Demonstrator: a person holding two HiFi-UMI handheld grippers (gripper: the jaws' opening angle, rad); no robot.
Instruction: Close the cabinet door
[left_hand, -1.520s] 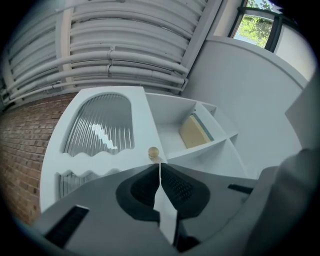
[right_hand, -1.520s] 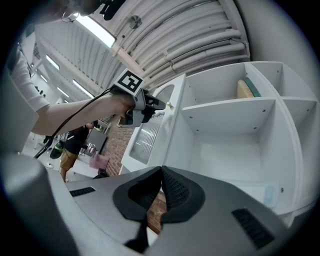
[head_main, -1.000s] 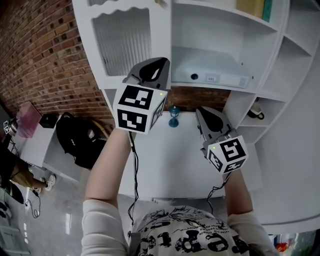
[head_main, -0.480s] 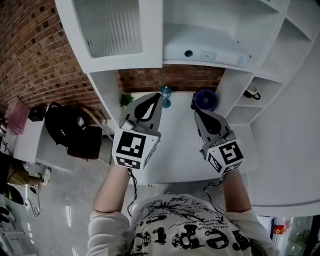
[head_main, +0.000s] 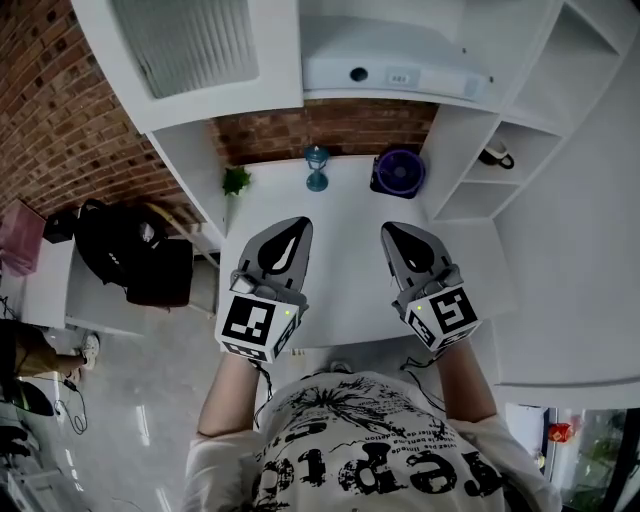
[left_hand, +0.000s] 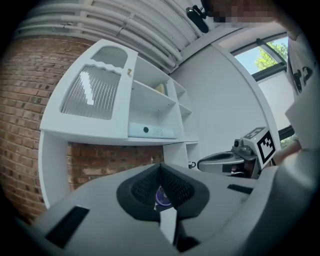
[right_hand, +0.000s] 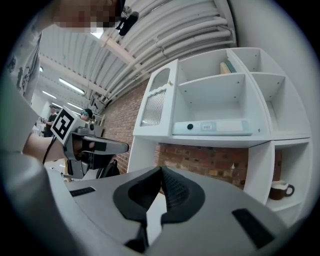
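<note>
My left claw (head_main: 296, 226) and right claw (head_main: 390, 232) hang side by side over the white counter (head_main: 345, 275). Both are pinched shut on nothing (each claw's own view shows its ribbed pads meeting at the tip). The door (head_main: 195, 45), a white frame around ribbed glass, stands swung out at the cabinet's left. It is up ahead of the left claw and well apart from both.

Only the head view shows what stands at the back of the counter against the brick wall (head_main: 330, 130): a small plant (head_main: 236, 180), a blue goblet (head_main: 317, 167) and a purple fan (head_main: 400, 172). The left gripper view catches just a sliver of that fan through the slit under its pads. The right gripper view shows the open shelves most plainly, with a book (right_hand: 227, 67) leaning in the top one and a brown mug (right_hand: 281, 190) in the low side niche. From the head the mug is only a dark speck. Both gripper views pick out the knob (left_hand: 129, 72) on the door's edge, which the head view does not.

The claws' own grey bodies fill the lower half of each gripper view and cover the counter there. A long pale box (right_hand: 210, 126) with a round dark button sits under the bottom shelf. A black bag (head_main: 135, 260) lies lower down, off the counter's left.

The box's small label is too small to read, and so is the print on my shirt (head_main: 380, 470). Each cube (head_main: 250, 325) bears black-and-white square markers only.
</note>
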